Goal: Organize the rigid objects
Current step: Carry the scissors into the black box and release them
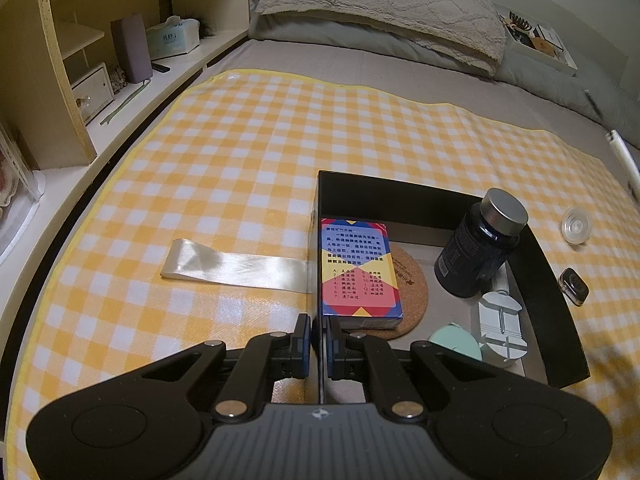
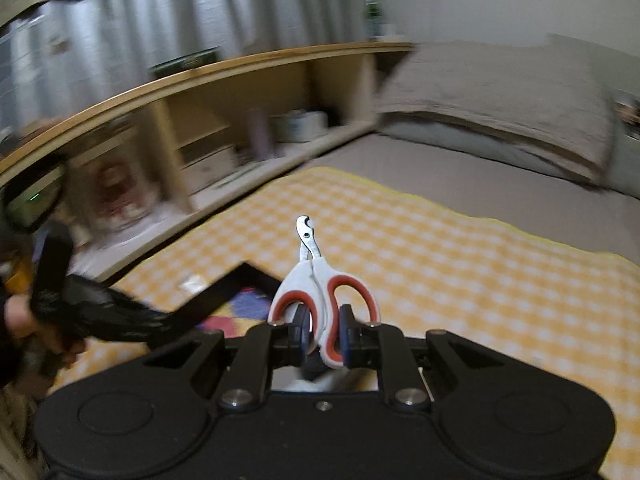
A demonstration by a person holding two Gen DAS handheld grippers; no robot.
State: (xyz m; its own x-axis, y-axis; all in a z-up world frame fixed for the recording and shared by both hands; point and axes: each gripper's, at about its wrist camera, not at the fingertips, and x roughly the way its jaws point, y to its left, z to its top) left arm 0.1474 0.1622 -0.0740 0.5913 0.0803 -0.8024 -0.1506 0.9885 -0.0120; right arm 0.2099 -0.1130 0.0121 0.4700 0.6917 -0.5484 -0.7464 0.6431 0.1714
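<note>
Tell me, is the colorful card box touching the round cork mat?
Touching. The left wrist view shows the card box lying partly on top of the cork coaster inside the black tray, covering its left edge.

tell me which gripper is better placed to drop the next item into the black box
Right. The right gripper is shut on the red-and-white clippers, carried above the checkered mat. The left gripper holds no loose item; it is clamped on the black box's near wall, steadying it.
</note>
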